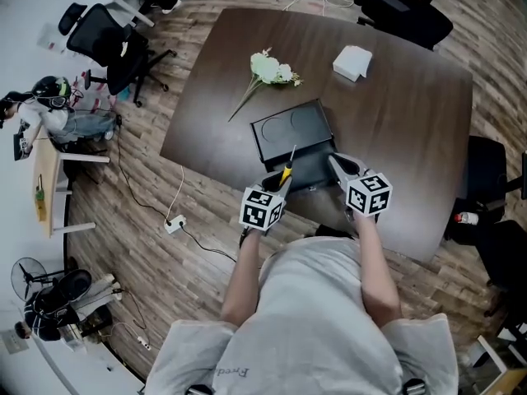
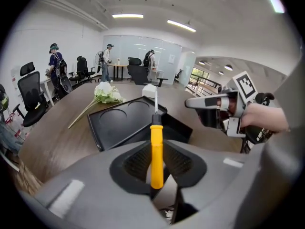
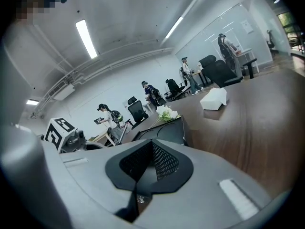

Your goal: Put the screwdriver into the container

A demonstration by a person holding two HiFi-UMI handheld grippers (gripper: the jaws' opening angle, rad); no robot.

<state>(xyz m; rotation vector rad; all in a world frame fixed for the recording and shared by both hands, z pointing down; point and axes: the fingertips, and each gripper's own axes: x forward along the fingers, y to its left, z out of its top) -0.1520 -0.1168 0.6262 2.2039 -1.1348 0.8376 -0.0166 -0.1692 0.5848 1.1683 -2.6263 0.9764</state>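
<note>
A screwdriver with a yellow handle stands upright, with my left gripper shut on the handle. Its metal shaft points up and away from me. It hangs above the near edge of the open black container, whose lid, with two round recesses, lies flat behind it. The left gripper is at the container's near left corner. My right gripper hovers at the container's right side, shut with nothing between its pads. It also shows in the left gripper view as the right gripper.
White flowers with a long stem lie on the dark table beyond the lid. A white tissue box sits at the far right. Office chairs and cables surround the table. Several people stand far off.
</note>
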